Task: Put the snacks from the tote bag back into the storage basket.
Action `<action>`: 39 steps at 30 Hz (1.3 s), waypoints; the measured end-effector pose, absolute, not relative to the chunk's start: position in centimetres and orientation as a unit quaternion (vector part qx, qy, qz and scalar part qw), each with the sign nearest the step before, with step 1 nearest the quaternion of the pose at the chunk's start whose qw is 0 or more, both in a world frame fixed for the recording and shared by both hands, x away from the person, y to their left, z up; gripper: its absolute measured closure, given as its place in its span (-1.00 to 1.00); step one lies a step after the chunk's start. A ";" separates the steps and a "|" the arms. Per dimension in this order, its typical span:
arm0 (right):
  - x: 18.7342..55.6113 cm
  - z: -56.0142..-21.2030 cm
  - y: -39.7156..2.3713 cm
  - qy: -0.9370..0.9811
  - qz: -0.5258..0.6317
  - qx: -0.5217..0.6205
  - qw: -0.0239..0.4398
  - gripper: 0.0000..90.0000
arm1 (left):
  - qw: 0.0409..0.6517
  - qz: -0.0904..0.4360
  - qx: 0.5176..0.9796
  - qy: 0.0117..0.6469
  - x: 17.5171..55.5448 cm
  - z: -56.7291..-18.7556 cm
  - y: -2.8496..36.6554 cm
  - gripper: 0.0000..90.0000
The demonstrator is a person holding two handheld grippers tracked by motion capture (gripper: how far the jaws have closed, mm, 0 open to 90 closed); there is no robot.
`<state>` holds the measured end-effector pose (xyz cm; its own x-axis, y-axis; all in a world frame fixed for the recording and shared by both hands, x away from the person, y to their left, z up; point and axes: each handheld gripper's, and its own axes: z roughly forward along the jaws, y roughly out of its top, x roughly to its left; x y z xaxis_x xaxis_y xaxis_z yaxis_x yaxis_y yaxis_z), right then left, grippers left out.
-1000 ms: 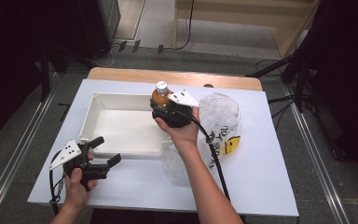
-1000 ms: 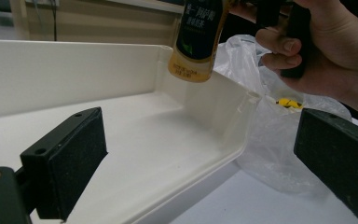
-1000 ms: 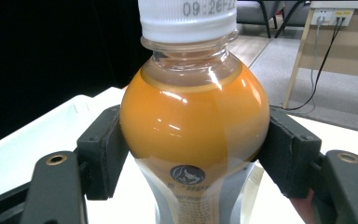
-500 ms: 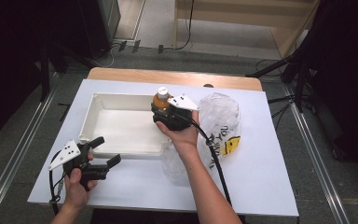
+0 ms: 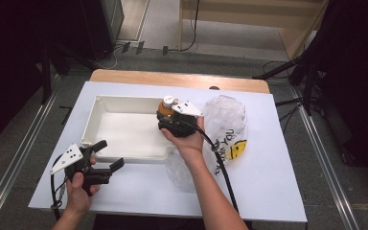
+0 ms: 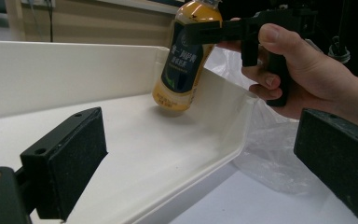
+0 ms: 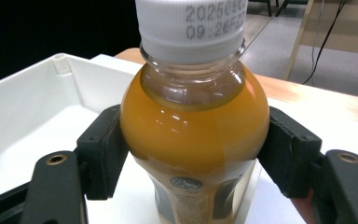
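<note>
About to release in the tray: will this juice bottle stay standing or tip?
The bottle looks nearly full, so probably heavy for its size. It hangs tilted in the right gripper, base near the tray floor; let go crooked, it may tip and roll. Smooth plastic: perhaps slippery.

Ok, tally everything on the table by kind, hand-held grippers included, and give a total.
Bottle: 1
Tray: 1
Plastic bag: 1
Hand-held grippers: 2, left and right
Total: 5
</note>
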<state>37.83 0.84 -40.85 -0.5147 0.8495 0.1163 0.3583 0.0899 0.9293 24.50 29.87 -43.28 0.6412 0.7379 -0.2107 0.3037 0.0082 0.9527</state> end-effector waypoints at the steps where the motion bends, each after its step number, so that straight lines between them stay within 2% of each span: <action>1: 37.8 -41.0 0.9 0.698 0.518 0.434 0.237 -0.31 | 0.598 0.182 0.681 0.382 24.5 -43.3 29.9 -0.95; 13: 38.1 -42.1 1.2 0.706 0.506 0.436 0.238 -0.31 | 0.597 0.184 0.680 0.383 24.5 -43.3 29.9 -0.95; 22: 38.0 -41.9 0.9 0.712 0.513 0.427 0.220 -0.38 | 0.594 0.185 0.683 0.382 24.5 -43.3 29.8 -0.95; 34: 36.8 -39.3 -1.4 0.690 0.544 0.423 0.219 -0.41 | 0.594 0.185 0.682 0.384 24.6 -43.4 29.8 -0.95; 39: 35.9 -38.3 -3.4 0.681 0.550 0.424 0.235 -0.40 | 0.593 0.185 0.682 0.385 24.7 -43.5 29.9 -0.95</action>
